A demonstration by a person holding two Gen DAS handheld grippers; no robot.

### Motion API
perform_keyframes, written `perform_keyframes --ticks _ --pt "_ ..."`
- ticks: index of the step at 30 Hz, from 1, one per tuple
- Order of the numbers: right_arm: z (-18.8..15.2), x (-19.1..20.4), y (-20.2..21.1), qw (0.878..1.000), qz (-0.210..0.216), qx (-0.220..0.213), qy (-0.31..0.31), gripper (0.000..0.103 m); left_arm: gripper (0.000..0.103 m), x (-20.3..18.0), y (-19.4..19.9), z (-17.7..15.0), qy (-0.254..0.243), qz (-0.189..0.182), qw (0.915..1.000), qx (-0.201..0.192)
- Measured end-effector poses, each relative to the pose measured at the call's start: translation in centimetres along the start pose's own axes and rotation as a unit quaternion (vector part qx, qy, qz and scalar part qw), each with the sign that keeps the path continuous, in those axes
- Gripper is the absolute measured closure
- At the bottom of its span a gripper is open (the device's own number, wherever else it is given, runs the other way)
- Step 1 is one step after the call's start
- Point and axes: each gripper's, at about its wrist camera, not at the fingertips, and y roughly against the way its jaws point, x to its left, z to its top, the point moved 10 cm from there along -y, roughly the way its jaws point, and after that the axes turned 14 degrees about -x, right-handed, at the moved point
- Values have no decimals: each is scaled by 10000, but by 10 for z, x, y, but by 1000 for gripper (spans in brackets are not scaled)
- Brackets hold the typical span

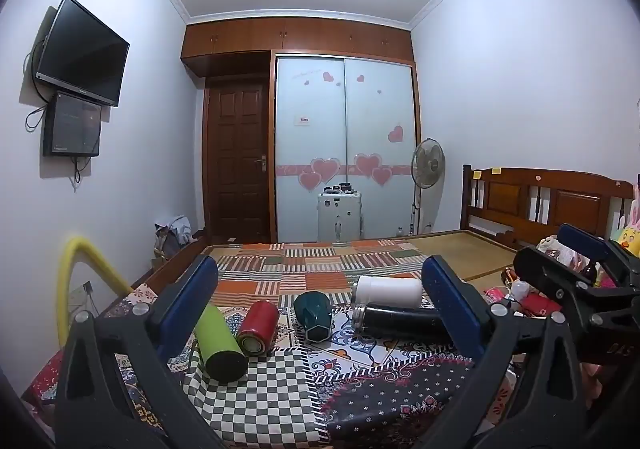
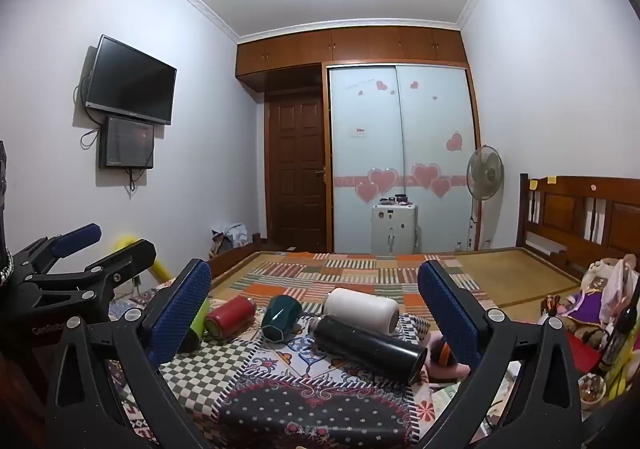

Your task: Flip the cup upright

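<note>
Several cups lie on their sides on a patterned cloth on the bed: a green tumbler (image 1: 220,343), a red cup (image 1: 258,323), a dark teal faceted cup (image 1: 314,315), a white cup (image 1: 388,291) and a black flask (image 1: 400,323). They also show in the right wrist view: green tumbler (image 2: 197,323), red cup (image 2: 230,315), teal cup (image 2: 282,317), white cup (image 2: 362,309), black flask (image 2: 368,345). My left gripper (image 1: 320,309) is open and empty, short of the cups. My right gripper (image 2: 316,309) is open and empty, also short of them.
The right gripper shows at the right edge of the left view (image 1: 580,281); the left gripper at the left of the right view (image 2: 80,273). Toys and clutter (image 2: 592,301) lie at the right. A wooden headboard (image 1: 552,201), a fan (image 1: 428,165) and a yellow tube (image 1: 68,281) stand around.
</note>
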Motion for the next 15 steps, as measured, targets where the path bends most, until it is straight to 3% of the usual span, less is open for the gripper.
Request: perform_keyframes --ticks 15 --pt "2 1 0 10000 -27 42 -4 0 0 -2 2 2 48 -39 9999 -96"
